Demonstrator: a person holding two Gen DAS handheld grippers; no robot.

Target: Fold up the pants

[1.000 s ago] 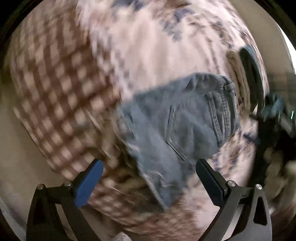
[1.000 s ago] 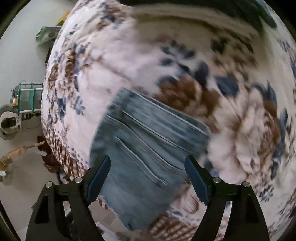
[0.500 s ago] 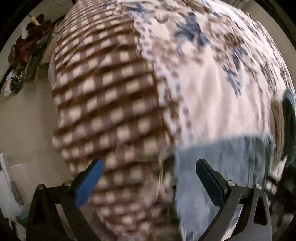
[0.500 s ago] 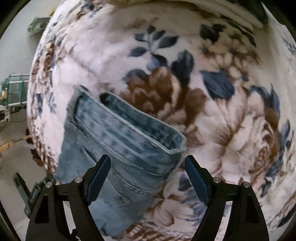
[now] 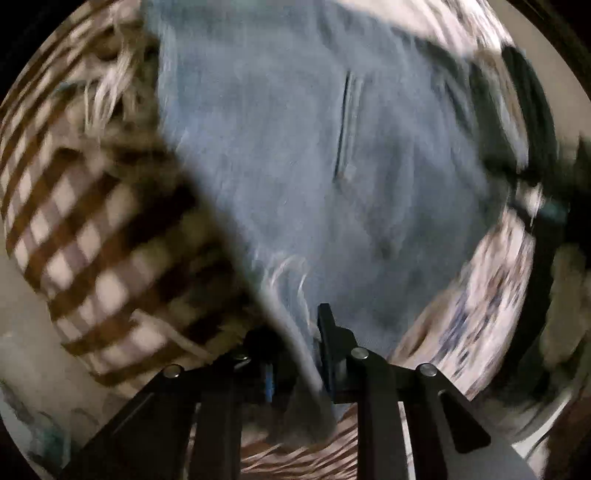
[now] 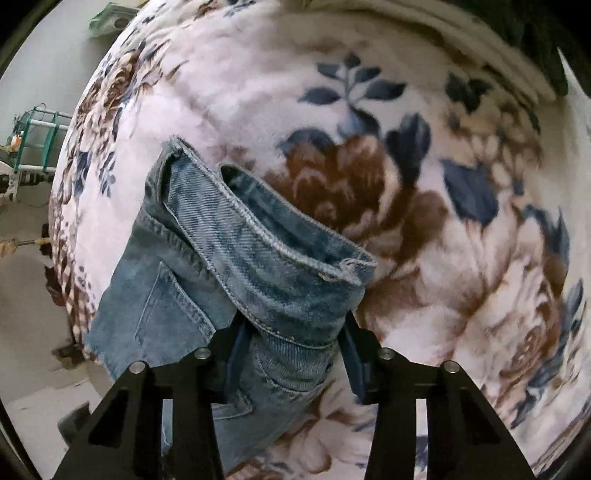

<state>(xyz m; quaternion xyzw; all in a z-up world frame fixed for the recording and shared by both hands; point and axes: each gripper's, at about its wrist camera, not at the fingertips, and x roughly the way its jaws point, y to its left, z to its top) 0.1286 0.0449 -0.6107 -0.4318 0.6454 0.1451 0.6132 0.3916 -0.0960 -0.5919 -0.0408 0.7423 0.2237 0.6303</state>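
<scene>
Light blue denim jeans [image 6: 177,295] lie on a floral fleece blanket [image 6: 406,129]. In the right wrist view the doubled waistband [image 6: 280,240] runs between the fingers of my right gripper [image 6: 293,332]. Its jaws are closing and the pads press on both sides of the denim. The left wrist view is blurred, and the jeans [image 5: 314,166] fill its middle. My left gripper [image 5: 291,332] is closing too, with the frayed hem edge pinched between its nearly shut fingers; the left fingertip is hidden by the cloth.
The blanket's brown checked border [image 5: 92,221] hangs over the bed edge toward pale floor [image 6: 29,314]. A green wire rack [image 6: 40,129] stands on the floor at the left. Folded pale cloths [image 6: 443,40] and dark cloth [image 6: 524,26] lie at the far side.
My left gripper swung across the blanket and dropped onto the jeans' hem, its jaws coming nearly together. My right gripper sank over the waistband and its jaws narrowed onto it.
</scene>
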